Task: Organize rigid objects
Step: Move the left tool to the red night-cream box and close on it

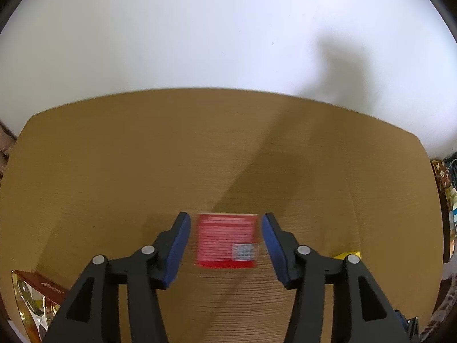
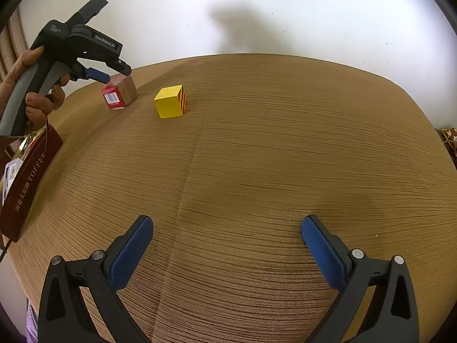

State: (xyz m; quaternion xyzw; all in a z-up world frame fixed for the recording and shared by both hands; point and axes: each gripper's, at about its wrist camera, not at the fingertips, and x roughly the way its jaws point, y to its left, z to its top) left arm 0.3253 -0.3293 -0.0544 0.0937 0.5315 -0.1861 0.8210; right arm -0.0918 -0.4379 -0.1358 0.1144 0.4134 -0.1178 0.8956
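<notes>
**Red box between your left gripper's open fingers**

The red box [image 1: 226,241] lies on the tabletop [image 1: 114,171], its top face covered in pale print with a barcode label at one corner; from the right wrist view one side looks brown. Your left gripper [image 1: 225,245] sits with its blue pads either side of the box, apart, with a gap showing on each side. Your left hand [image 2: 42,97] wraps the handle, gripper angled down. Your right gripper [image 2: 227,253] hangs wide apart over bare tabletop, well away. A yellow cube [image 2: 170,102] with orange stripes stands near the red box. The box's print is blurred; a dark red toffee box [image 2: 28,177] is cut off at the edge.
</notes>
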